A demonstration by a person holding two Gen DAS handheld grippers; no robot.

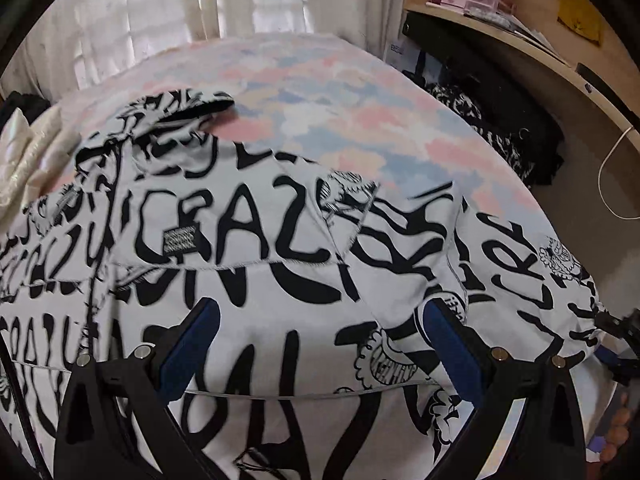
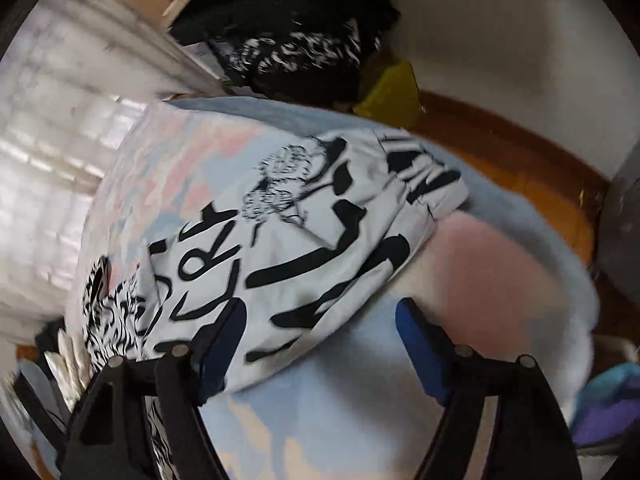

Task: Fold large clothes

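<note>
Bed (image 1: 340, 92): soft pastel cover, pink and blue patches.
Hoodie (image 1: 224, 216): limp white fabric, black lettering, spread across the near half.
Risk: bunched right sleeve (image 2: 320, 216) may fold in creased (loose cloth drags).
Left gripper (image 1: 320, 332): jaws apart, empty.
Right gripper (image 2: 320, 328): jaws apart astride the sleeve's edge, nothing pinched.

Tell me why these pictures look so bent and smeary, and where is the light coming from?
Both views are fisheye, so the bedspread bulges like a dome inside dark corners. Left view: mostly sharp, the printed garment slightly smeared at the left edge, daylight glowing through the curtain. Right view: motion blur throughout, the curtain washed out, the garment's lettering soft.
</note>
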